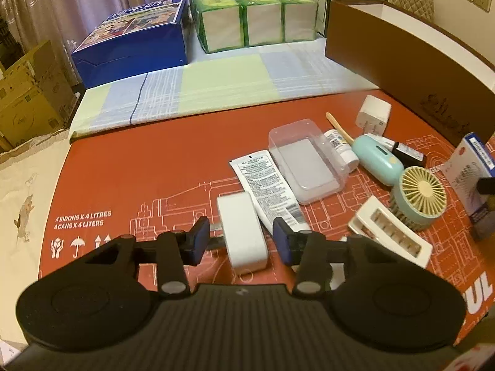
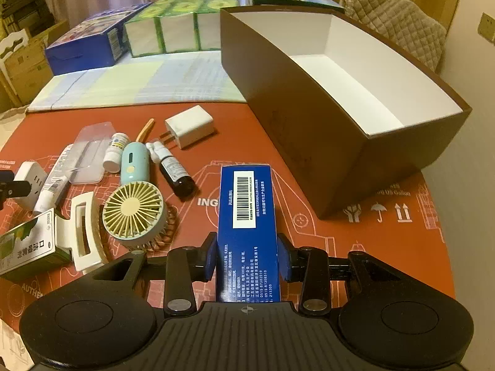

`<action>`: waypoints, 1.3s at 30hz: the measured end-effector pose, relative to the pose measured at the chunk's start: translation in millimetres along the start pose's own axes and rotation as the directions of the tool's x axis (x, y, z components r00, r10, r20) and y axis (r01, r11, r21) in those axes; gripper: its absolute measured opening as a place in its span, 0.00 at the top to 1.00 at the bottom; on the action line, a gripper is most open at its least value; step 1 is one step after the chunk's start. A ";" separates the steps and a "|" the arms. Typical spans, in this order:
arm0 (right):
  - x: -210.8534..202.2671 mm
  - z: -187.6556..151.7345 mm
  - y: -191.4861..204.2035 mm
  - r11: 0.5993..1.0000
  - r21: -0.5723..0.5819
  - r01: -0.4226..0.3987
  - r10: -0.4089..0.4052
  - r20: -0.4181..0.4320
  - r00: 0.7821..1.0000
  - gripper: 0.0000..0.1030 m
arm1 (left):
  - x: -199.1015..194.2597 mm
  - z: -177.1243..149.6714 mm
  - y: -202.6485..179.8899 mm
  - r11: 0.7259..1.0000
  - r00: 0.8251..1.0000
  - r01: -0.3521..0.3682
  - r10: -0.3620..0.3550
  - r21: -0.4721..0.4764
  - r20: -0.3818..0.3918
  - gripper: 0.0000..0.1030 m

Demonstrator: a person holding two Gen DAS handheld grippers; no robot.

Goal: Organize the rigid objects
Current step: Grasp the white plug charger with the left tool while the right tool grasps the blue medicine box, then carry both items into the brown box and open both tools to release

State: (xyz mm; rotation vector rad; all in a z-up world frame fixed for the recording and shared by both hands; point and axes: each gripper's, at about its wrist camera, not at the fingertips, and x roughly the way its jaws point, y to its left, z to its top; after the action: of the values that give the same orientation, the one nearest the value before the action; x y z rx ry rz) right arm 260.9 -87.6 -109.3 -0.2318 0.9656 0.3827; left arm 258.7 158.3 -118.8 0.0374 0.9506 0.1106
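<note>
Left two-finger black gripper with blue pads (image 1: 239,239): pitched steeply downward, jaws partly parted, straddling a white rounded plug adapter (image 1: 244,232) with gaps either side. Right two-finger black gripper with blue pads (image 2: 247,255): likewise pitched downward, pads pressed against both sides of a blue rectangular carton (image 2: 246,225).

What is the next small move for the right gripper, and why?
Probably lift the blue carton and carry it toward the open brown box. The right gripper has its pads against both sides of the carton, and the brown box looks empty, just beyond and to the right.
</note>
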 end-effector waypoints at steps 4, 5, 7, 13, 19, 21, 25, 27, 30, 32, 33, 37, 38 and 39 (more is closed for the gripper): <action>0.1 0.8 -3.0 1.000 0.009 -0.010 0.010 -0.007 1.000 0.65 | 7.6 2.1 -0.2 1.000 1.000 -0.002 0.002 0.013 -0.016 0.71; 0.5 1.4 -3.4 1.000 0.007 -0.014 0.014 -0.010 1.000 0.65 | 8.5 2.4 -0.7 1.000 1.000 -0.002 0.002 0.014 -0.017 0.72; 3.1 3.2 -3.5 1.000 0.006 -0.020 0.021 -0.017 1.000 0.65 | 10.2 3.6 -1.3 1.000 1.000 -0.008 0.008 0.014 -0.021 0.73; 12.2 11.4 -6.5 0.998 -0.019 -0.055 0.054 -0.028 0.998 0.64 | 11.1 6.5 -2.4 1.000 0.999 -0.031 0.031 0.004 -0.029 0.75; 9.0 17.8 -3.5 0.994 -0.063 -0.090 0.088 -0.029 0.996 0.66 | 6.6 7.8 -6.9 0.998 0.998 -0.057 0.057 0.009 -0.036 0.76; 4.6 20.4 -2.5 0.992 -0.071 -0.106 0.104 -0.027 0.994 0.66 | 0.8 9.5 -8.4 0.998 0.998 -0.066 0.066 0.007 -0.024 0.76; -7.7 28.7 -0.5 0.986 -0.087 -0.141 0.141 -0.006 0.990 0.66 | -14.4 17.8 -12.8 0.998 0.998 -0.069 0.069 -0.002 -0.007 0.76; -13.8 34.3 0.4 0.983 -0.091 -0.158 0.159 0.006 0.987 0.66 | -23.4 24.2 -18.4 0.998 0.998 -0.061 0.061 0.000 0.010 0.76; -22.4 43.5 0.7 0.979 -0.091 -0.184 0.186 0.019 0.982 0.66 | -37.3 37.3 -31.6 0.999 0.999 -0.037 0.036 0.012 0.040 0.76; -27.9 49.1 -0.5 0.977 -0.089 -0.194 0.197 0.031 0.980 0.66 | -45.8 47.5 -42.9 1.000 0.998 -0.013 0.011 0.025 0.059 0.76; -31.4 52.2 -1.7 0.976 -0.090 -0.197 0.201 0.039 0.979 0.66 | -49.4 52.9 -48.7 0.999 0.998 -0.002 0.000 0.032 0.068 0.76; -47.4 64.9 -9.4 0.975 -0.084 -0.207 0.213 0.082 0.973 0.66 | -63.1 76.8 -76.0 0.995 0.991 0.060 -0.069 0.081 0.115 0.76; -51.0 67.0 -11.1 0.975 -0.082 -0.208 0.215 0.093 0.972 0.66 | -65.8 82.5 -82.1 0.993 0.988 0.075 -0.086 0.090 0.126 0.76; -56.2 70.7 -14.4 0.975 -0.080 -0.208 0.216 0.109 0.970 0.66 | -68.8 89.1 -89.5 0.991 0.985 0.092 -0.105 0.101 0.138 0.76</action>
State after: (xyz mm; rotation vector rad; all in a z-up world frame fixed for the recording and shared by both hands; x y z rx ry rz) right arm 291.5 -87.3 -23.1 -0.1658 0.8648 0.6198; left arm 298.6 63.2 -18.5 0.0847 0.8122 -0.0287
